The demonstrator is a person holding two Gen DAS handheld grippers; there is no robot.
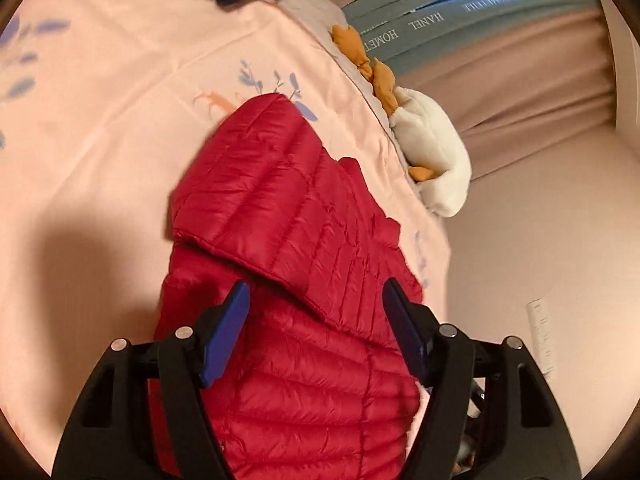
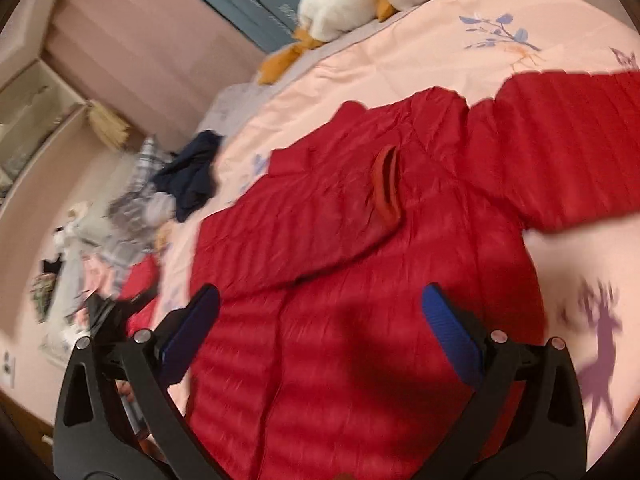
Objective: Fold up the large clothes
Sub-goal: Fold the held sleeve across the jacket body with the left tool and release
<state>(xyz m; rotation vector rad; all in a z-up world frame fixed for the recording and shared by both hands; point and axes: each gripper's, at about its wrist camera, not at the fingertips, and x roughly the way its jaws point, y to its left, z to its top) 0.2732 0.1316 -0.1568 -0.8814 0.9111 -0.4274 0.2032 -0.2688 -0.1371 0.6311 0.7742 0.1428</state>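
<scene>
On the bed: a red quilted jacket [image 2: 360, 264] lies spread on a pink bedcover [image 2: 400, 60] printed with blue sprigs and deer.
Jacket layout: in the right wrist view one sleeve is folded across the chest, the other sleeve reaches out flat toward the right edge of the picture, and the collar opening shows near the middle.
Jacket edges: in the left wrist view the jacket [image 1: 288, 240] runs close along the side edge of the bed, with a folded flap crossing it on a slant.
Open room: a broad stretch of bare pink bedcover [image 1: 100, 120] lies on the far side of the jacket in the left wrist view; more bare cover shows to the right of the jacket body in the right wrist view.
Bed edge: a white stuffed toy [image 1: 432, 156] with orange feet sits at the edge of the bed, near the jacket but apart from it.
Other cloth: a dark blue garment [image 2: 188, 172] lies at the bed's edge, apart from the jacket; blurred mixed clothes lie beyond it.
Left tongs [image 1: 316, 320]: spread wide, gripping nothing, hanging just above the jacket body, pointing along its length.
Right tongs [image 2: 320, 320]: spread wide, gripping nothing, poised over the lower body of the jacket, casting a shadow on it.
</scene>
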